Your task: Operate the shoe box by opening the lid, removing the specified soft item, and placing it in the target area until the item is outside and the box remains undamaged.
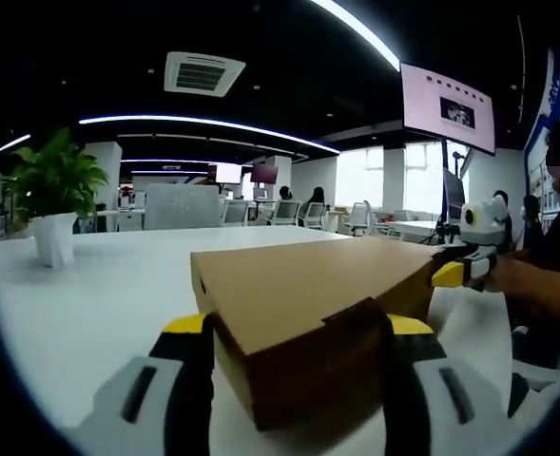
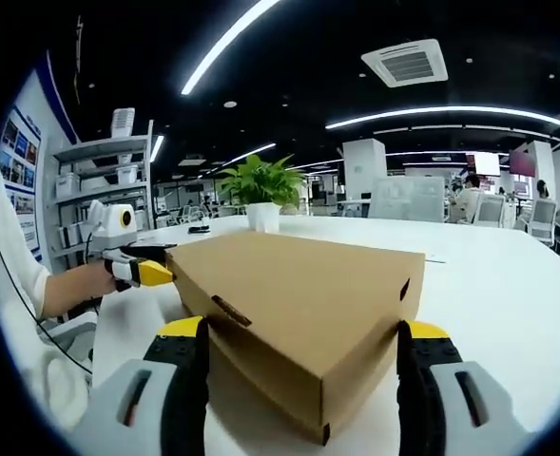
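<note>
A closed brown cardboard shoe box (image 1: 308, 294) lies on a white table (image 1: 99, 294). In the left gripper view, my left gripper (image 1: 299, 325) is open, its yellow-tipped jaws spread wide astride one near corner of the box, close against its sides. My right gripper (image 1: 448, 275) shows at the box's far right end, held by a hand. In the right gripper view, the box (image 2: 299, 294) fills the middle and my right gripper (image 2: 299, 330) is open, straddling the opposite corner. The left gripper (image 2: 154, 274) shows at the box's far left corner. The lid is down, so the contents are hidden.
A potted plant in a white pot (image 1: 53, 204) stands on the table beyond the box, also visible as the plant (image 2: 260, 190) in the right gripper view. Office desks and chairs (image 1: 289, 211) fill the background. A person's sleeve and arm (image 2: 32, 285) sit at the table edge.
</note>
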